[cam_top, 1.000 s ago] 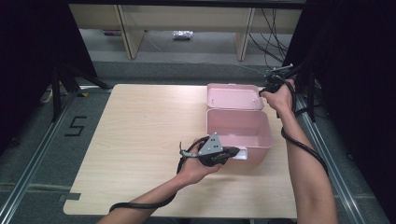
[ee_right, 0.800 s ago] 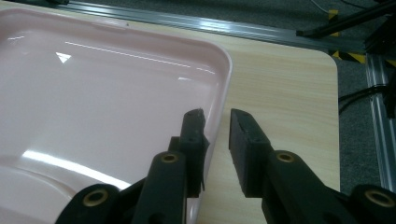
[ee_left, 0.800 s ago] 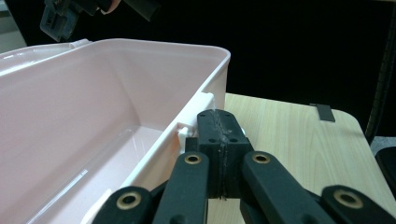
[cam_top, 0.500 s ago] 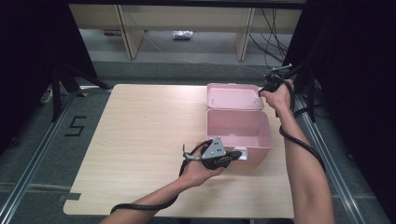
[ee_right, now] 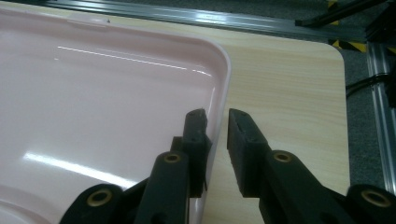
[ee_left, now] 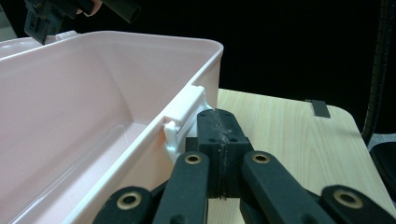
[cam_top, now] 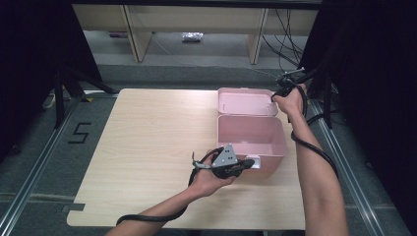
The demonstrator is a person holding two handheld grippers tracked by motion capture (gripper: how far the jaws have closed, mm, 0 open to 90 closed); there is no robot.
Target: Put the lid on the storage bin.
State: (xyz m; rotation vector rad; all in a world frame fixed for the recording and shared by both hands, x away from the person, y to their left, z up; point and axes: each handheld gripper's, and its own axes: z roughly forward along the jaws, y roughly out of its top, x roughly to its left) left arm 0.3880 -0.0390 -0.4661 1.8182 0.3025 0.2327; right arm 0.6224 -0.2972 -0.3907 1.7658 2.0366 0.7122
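A: Pink plastic, the box [cam_top: 251, 135] sits open at the counter's [cam_top: 147, 147] right side, its lid [cam_top: 246, 102] lying back.

B: The right claw [ee_right: 217, 122] straddles the lid's edge, jaws slightly apart, gripping nothing yet.

A: And the left claw [ee_left: 219, 140]?

B: Pressed closed, empty, just beside the white latch [ee_left: 184, 119]. I'd judge it should brace the front wall while the right pinches the rim squarely before swinging.

A black numeral "5" [cam_top: 79, 132] is showing on the grey floor [cam_top: 34, 162] left of the worktop [cam_top: 147, 142].
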